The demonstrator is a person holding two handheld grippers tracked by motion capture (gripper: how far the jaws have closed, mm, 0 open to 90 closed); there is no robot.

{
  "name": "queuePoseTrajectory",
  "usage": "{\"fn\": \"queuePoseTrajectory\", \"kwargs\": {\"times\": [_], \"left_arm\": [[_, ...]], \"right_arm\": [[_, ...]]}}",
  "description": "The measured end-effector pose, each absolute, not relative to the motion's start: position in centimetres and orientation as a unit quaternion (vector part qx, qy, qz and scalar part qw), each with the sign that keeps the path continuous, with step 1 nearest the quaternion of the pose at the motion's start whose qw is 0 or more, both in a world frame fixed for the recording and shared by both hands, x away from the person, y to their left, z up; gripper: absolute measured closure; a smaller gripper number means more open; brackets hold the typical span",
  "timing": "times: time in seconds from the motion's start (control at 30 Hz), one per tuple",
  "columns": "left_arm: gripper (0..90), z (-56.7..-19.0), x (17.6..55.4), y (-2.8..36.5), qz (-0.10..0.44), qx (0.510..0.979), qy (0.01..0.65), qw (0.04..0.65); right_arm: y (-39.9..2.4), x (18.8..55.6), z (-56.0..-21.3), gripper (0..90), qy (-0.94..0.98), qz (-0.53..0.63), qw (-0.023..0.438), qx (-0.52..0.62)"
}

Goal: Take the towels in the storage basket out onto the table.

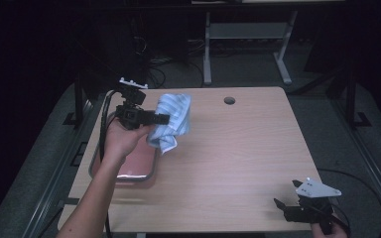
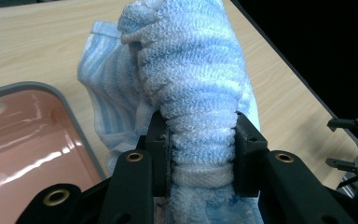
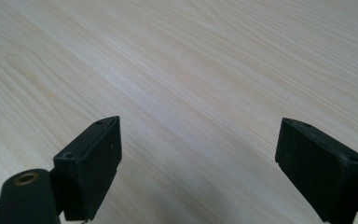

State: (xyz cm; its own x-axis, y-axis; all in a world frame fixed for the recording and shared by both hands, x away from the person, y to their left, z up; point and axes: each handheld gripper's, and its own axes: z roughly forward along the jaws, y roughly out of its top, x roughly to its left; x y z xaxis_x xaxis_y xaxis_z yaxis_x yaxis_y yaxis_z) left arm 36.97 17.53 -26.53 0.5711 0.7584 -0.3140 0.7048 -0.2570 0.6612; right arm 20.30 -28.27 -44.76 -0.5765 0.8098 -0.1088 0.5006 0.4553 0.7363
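A light wooden table [image 1: 238, 163] carries a pink tray with a grey rim [image 1: 151, 171] near its left edge. Above the tray's far right corner the left gripper [image 1: 164, 118] holds a bunched blue-and-white striped towel [image 1: 173, 119] clear of the tabletop, its jaws clamped tight on the cloth. The right gripper [image 1: 280, 207] sits low at the table's near right corner, jaws spread wide with nothing between them.

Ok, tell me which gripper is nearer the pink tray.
Left. The left gripper is above the pink tray's far end, shut on the blue towel; the right gripper hangs open at the table's near right corner.
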Motion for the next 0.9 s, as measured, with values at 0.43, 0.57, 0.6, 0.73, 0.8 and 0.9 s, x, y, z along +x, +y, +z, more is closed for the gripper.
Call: {"fn": "queuePoseTrajectory", "kwargs": {"times": [0.43,0.57,0.6,0.73,0.8,0.9], "left_arm": [[65.0,-27.3,37.8,14.8,0.018,0.804,0.445,0.393],[65.0,-27.6,38.0,14.2,0.014,0.807,0.442,0.391],[65.0,-27.7,38.0,14.0,0.011,0.805,0.444,0.393],[65.1,-27.9,38.3,13.5,0.009,0.806,0.441,0.393],[65.1,-28.1,38.5,13.2,0.004,0.808,0.440,0.392],[65.1,-28.3,38.6,12.7,0.002,0.809,0.439,0.391]], "right_arm": [[-28.3,20.3,-44.7,13.8,0.821,0.340,0.228,0.399],[-28.3,20.4,-44.7,13.8,0.821,0.341,0.229,0.397],[-28.3,20.4,-44.7,13.8,0.821,0.341,0.229,0.397],[-28.2,20.4,-44.7,13.8,0.821,0.342,0.229,0.396],[-28.2,20.4,-44.7,13.8,0.821,0.342,0.229,0.396],[-28.3,20.4,-44.7,13.8,0.820,0.343,0.229,0.397]]}}
